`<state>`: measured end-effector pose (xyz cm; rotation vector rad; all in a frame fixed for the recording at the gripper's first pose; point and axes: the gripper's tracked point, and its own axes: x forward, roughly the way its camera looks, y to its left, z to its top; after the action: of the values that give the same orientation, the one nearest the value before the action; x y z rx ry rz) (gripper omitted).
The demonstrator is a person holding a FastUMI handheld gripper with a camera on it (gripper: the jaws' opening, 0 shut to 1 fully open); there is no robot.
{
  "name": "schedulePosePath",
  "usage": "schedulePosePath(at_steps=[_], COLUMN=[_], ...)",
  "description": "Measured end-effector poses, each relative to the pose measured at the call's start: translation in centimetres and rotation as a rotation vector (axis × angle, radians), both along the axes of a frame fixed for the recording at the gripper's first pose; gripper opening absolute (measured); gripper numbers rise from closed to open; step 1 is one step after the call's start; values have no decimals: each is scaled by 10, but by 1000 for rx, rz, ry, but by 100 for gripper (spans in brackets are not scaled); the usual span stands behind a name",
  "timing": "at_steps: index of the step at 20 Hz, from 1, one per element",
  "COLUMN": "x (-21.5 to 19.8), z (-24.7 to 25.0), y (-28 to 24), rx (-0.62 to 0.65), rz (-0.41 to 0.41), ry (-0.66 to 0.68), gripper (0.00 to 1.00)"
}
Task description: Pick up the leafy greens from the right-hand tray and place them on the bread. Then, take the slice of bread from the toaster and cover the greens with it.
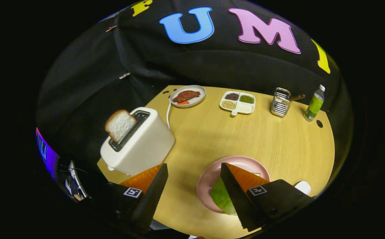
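Table: wooden table (pixel 245 139), toaster (pixel 139 142) at its left edge.
Toaster: bread slice (pixel 120 124) in its slot.
Pink plate (pixel 212 179): right of toaster, holds leafy greens (pixel 222 199).
Gripper (pixel 194 174): fingers spread, empty, right finger over the greens.

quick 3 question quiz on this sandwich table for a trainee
1. True or false: a bread slice stands in the toaster.
2. What lies on the pink plate? A) meat B) greens C) beans
3. Fill in: the hand-held gripper is ____.

Key: 1 true. 2 B. 3 open, its fingers apart and holding nothing.
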<state>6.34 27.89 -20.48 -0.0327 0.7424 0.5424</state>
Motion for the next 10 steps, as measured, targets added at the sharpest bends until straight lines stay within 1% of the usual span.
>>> schedulePosePath(at_steps=[2, 5, 6, 8, 10], x=[-4, -9, -10, -12, -17], z=[19, 40, 43, 47, 49], y=[24, 55, 62, 83, 108], rx=[29, 68, 65, 68, 58], rz=[35, 66, 67, 96, 147], ry=[-23, -38, -36, -37, -49], gripper=[99, 100, 99, 99, 99])
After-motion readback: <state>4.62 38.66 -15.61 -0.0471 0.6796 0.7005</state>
